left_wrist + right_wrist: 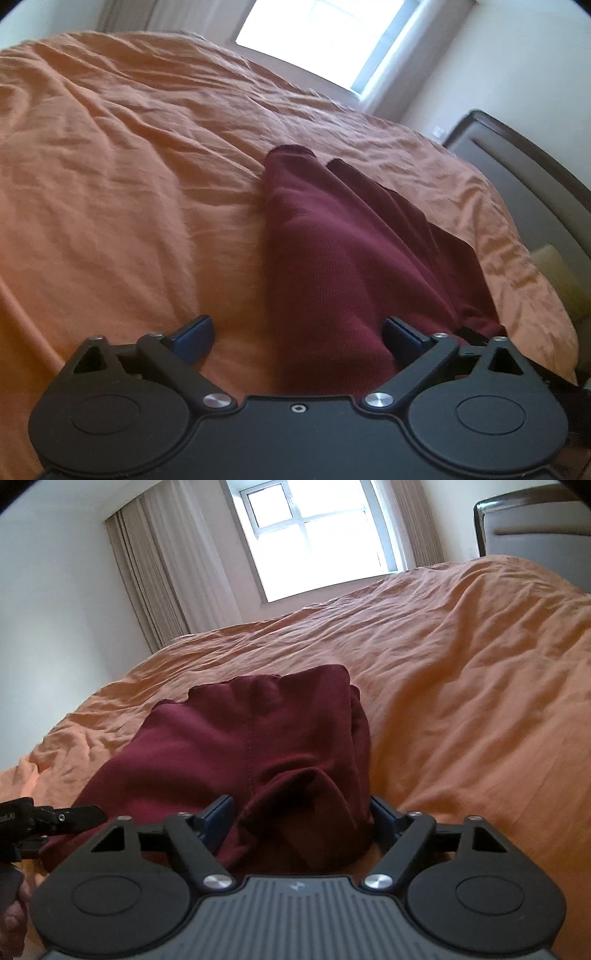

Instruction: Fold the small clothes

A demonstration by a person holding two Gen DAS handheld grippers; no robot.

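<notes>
Maroon garment on orange bedspread

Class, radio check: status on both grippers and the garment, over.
Left gripper open, at the maroon garment's edge. Right gripper open, fingers either side of a bunched fold. Garment on the orange bedspread; nothing in the way.

Left side, 9 to 12 o'clock: my left gripper looks over open orange bedspread, wrinkled but bare.
Left side, 12 to 3 o'clock: the maroon garment lies between my spread fingers and runs ahead; the headboard stands past the bed's edge.
Right side, 12 o'clock: bunched maroon cloth fills the gap of my right gripper.
Right side, 1 to 3 o'clock: bare bedspread.
Right side, 9 o'clock: my other gripper sits at the garment's edge.
</notes>
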